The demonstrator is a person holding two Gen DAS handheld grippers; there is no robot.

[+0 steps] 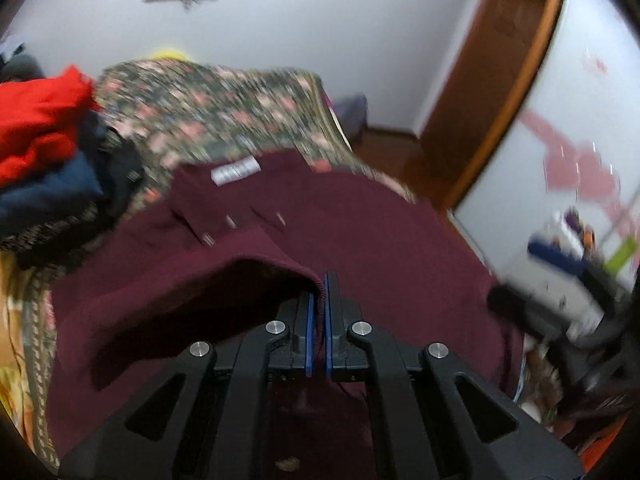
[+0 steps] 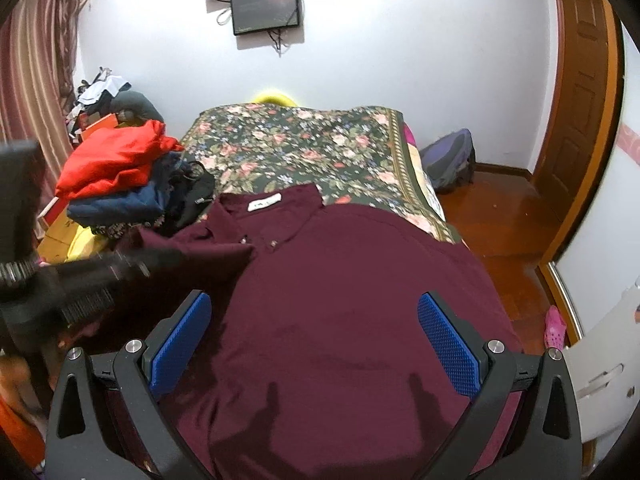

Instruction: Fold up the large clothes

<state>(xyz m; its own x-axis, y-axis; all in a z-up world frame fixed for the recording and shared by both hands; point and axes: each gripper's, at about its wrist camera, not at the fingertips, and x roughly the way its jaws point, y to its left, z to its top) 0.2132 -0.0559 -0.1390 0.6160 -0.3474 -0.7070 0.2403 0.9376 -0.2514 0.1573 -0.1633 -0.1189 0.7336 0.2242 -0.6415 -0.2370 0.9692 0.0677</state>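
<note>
A large maroon shirt (image 2: 340, 300) with a white neck label (image 2: 265, 203) lies spread on the floral bed cover (image 2: 296, 148), collar toward the far wall. My left gripper (image 1: 319, 288) is shut on a maroon edge of the shirt (image 1: 280, 268), which arches up over the shirt's body (image 1: 400, 240). In the right wrist view the left gripper (image 2: 136, 266) shows as a dark blur over the shirt's left part. My right gripper (image 2: 316, 320) hovers open over the shirt's middle, with its blue pads (image 2: 448, 344) wide apart and nothing between them.
A pile of folded clothes, red (image 2: 116, 160) on navy (image 2: 116, 204), sits at the bed's left side. A wooden door (image 2: 580, 100) and wood floor (image 2: 504, 216) lie to the right, with a backpack (image 2: 452, 160) against the wall. Screens (image 2: 266, 8) hang on the far wall.
</note>
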